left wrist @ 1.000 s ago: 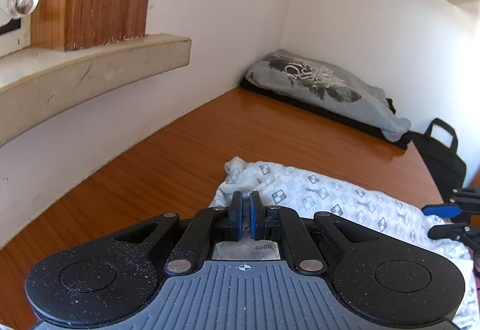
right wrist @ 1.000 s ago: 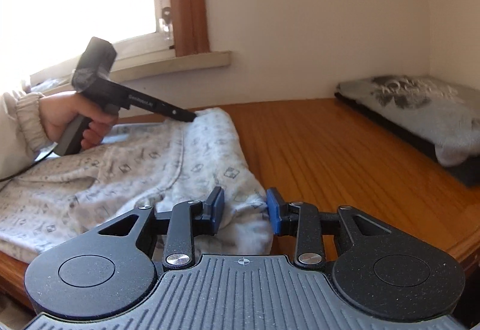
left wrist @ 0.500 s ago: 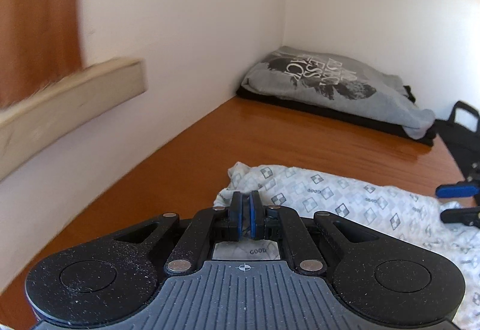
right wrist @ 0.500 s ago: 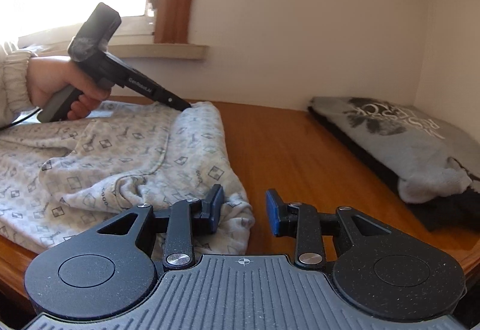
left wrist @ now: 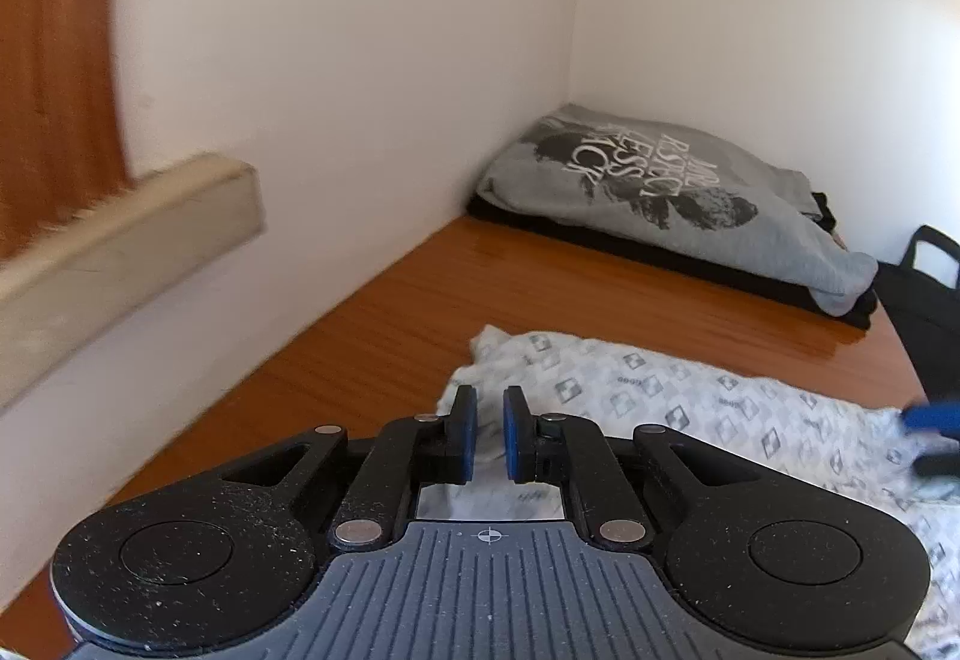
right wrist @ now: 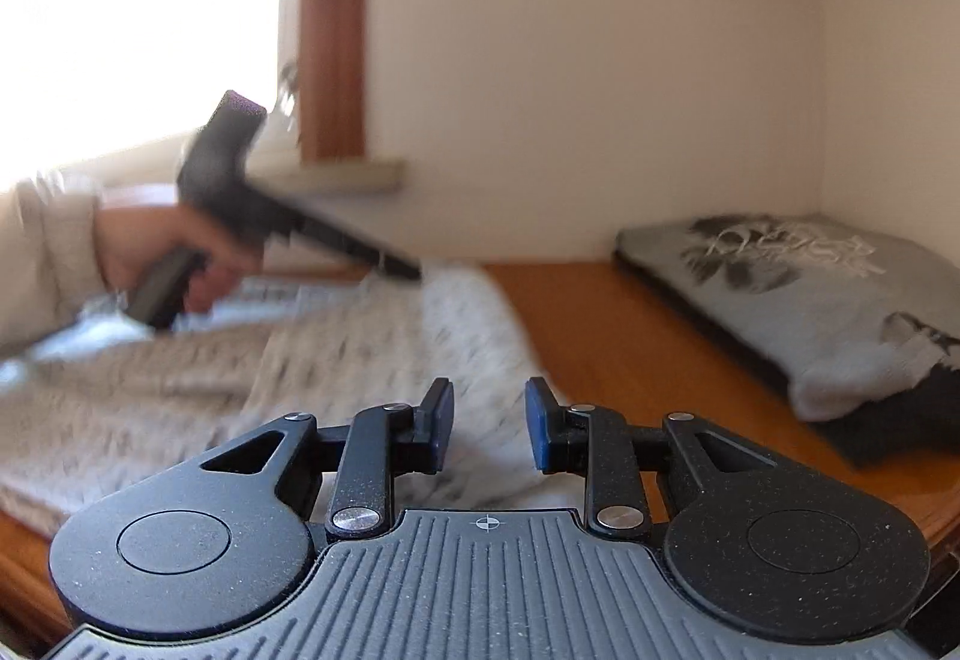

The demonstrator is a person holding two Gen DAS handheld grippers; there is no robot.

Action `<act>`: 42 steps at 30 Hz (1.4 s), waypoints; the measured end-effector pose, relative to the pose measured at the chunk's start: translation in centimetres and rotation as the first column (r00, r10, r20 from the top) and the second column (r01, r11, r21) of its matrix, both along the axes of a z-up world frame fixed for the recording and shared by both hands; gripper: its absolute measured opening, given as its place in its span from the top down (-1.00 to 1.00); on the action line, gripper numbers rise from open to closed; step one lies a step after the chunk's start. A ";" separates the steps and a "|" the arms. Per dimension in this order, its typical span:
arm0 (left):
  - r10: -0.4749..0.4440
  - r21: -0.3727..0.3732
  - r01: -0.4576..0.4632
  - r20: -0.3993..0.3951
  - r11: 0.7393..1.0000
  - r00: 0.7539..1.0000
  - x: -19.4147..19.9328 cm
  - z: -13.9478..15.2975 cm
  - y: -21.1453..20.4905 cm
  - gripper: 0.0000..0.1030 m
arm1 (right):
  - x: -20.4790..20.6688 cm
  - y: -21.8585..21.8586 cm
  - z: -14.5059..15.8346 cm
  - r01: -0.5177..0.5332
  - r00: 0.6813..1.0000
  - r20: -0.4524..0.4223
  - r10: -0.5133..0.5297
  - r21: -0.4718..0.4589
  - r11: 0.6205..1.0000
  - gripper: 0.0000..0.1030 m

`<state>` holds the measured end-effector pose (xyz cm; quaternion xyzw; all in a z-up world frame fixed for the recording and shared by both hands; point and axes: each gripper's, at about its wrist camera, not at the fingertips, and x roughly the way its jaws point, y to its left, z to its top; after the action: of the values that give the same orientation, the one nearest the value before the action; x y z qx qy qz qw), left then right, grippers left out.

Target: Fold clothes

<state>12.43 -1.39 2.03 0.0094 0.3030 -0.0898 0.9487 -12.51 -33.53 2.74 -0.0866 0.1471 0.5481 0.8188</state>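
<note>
Low in the left wrist frame, the left tool point(left wrist: 487, 441) hangs over the near edge of the white patterned garment point(left wrist: 690, 396), its blue pads point(left wrist: 465, 438) parted by a narrow gap with nothing gripped between them. The garment lies spread on the wooden worktop point(left wrist: 420, 312), running from the centre toward the lower right of the frame. At the right edge a blurred blue pad of the other tool shows over the cloth. In the upper right, a folded grey printed shirt point(left wrist: 672, 192) sits on a black folded piece in the corner where the walls meet, and a black bag point(left wrist: 924, 300) stands just beside it at the right edge.

In the right wrist frame, the right tool point(right wrist: 489, 423) sits at lower centre with its fingers spread wide and empty, above the garment's point(right wrist: 180, 390) near edge. The cloth fills the lower left, blurred. At middle left, a person's hand point(right wrist: 180, 252) in a pale sleeve point(right wrist: 48, 246) grips the left tool's handle, its tip reaching down to the far edge of the garment. The grey shirt point(right wrist: 810, 294) lies at the right, well apart from the garment.
</note>
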 end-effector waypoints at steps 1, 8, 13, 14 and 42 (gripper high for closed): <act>0.006 0.004 -0.006 0.007 1.000 1.000 -0.4 0.2 0.1 0.79 | -0.1 0.1 -0.4 0.003 1.000 -0.004 -0.003 -0.001 1.000 0.47; -0.004 -0.264 -0.004 -0.029 0.964 1.000 -3.7 2.0 3.3 0.80 | -1.7 0.3 0.9 0.033 0.999 0.008 -0.033 -0.005 0.999 0.45; 0.008 -0.317 -0.025 -0.054 0.948 0.998 -8.7 3.1 6.5 0.80 | -4.1 1.5 2.0 -0.001 1.000 0.031 0.003 -0.039 0.999 0.43; 0.029 -0.306 -0.046 -0.058 0.951 0.998 -9.8 3.2 7.1 0.80 | -4.7 1.7 2.0 -0.014 0.999 0.031 0.015 -0.042 0.999 0.43; 0.417 -0.380 -0.398 -0.037 0.835 0.908 -36.9 2.4 26.9 -0.47 | -31.7 16.7 2.2 -0.550 0.824 0.024 0.566 -0.209 0.809 0.23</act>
<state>-24.48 25.47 4.47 -0.2367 0.2521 0.0576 0.9365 -44.24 -16.81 4.91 -0.2279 0.1324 0.7433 0.6149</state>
